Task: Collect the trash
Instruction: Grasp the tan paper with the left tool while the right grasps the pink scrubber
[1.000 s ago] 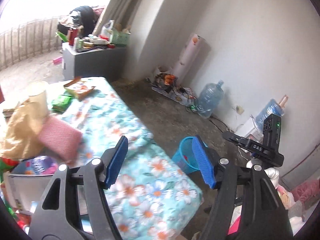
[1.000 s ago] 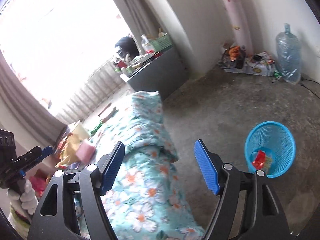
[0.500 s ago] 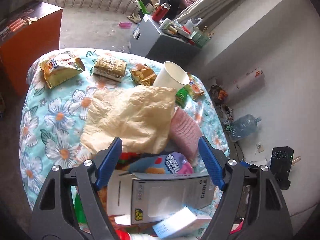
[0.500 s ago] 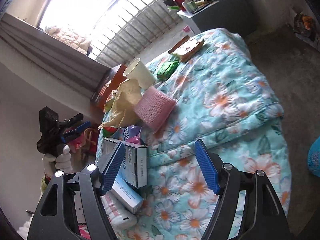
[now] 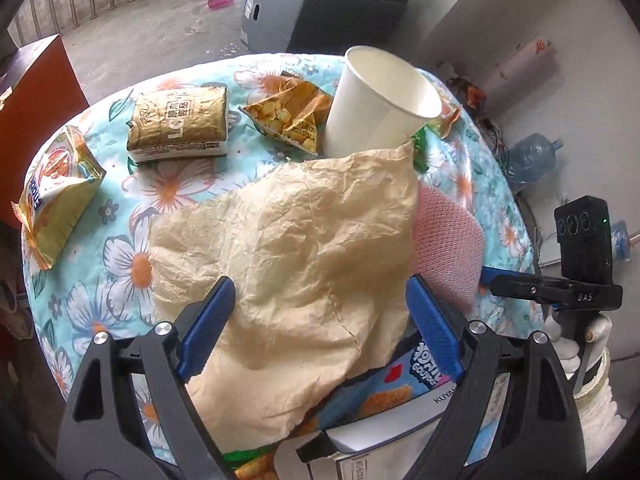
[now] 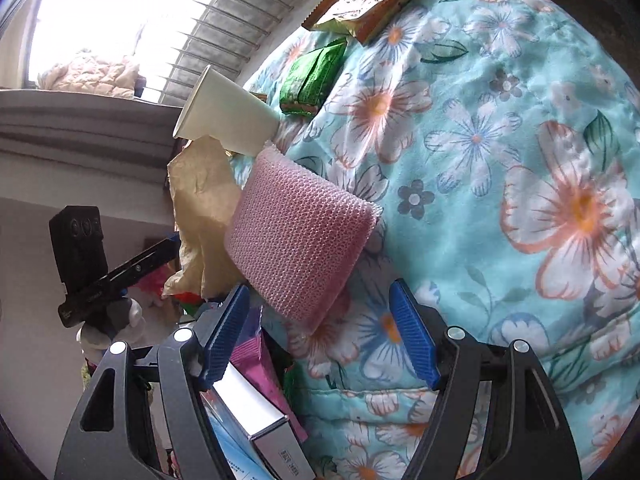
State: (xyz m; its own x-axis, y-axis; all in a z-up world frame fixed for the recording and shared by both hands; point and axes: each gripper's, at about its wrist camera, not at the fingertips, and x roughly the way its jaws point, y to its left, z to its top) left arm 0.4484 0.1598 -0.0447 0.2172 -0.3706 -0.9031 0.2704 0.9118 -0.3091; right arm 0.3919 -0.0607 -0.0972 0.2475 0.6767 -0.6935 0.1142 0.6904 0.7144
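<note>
Trash lies on a floral quilt (image 5: 120,208). A crumpled tan paper (image 5: 304,256) sits under my left gripper (image 5: 320,328), whose jaws are opening and straddle it without pressing. Beyond it are a white paper cup (image 5: 376,108), gold snack packets (image 5: 178,124) and a yellow packet (image 5: 52,192). My right gripper (image 6: 320,332) hangs open just below a pink mesh pad (image 6: 296,236), its left pad over white boxes (image 6: 248,404). In the right wrist view the cup (image 6: 224,114), tan paper (image 6: 200,208), a green packet (image 6: 312,76) and a brown packet (image 6: 368,4) also show.
A blue snack bag (image 5: 392,384) and a white box (image 5: 400,432) lie near the left gripper. The other gripper's handle with a gloved hand shows at right (image 5: 576,292). A grey cabinet (image 5: 316,20), a water bottle (image 5: 532,160) and an orange cabinet (image 5: 32,92) stand around the quilt.
Both grippers swung from the floor and blue basket toward the quilt and dropped close over the trash pile. The left jaws widened; the right jaws kept their width.
</note>
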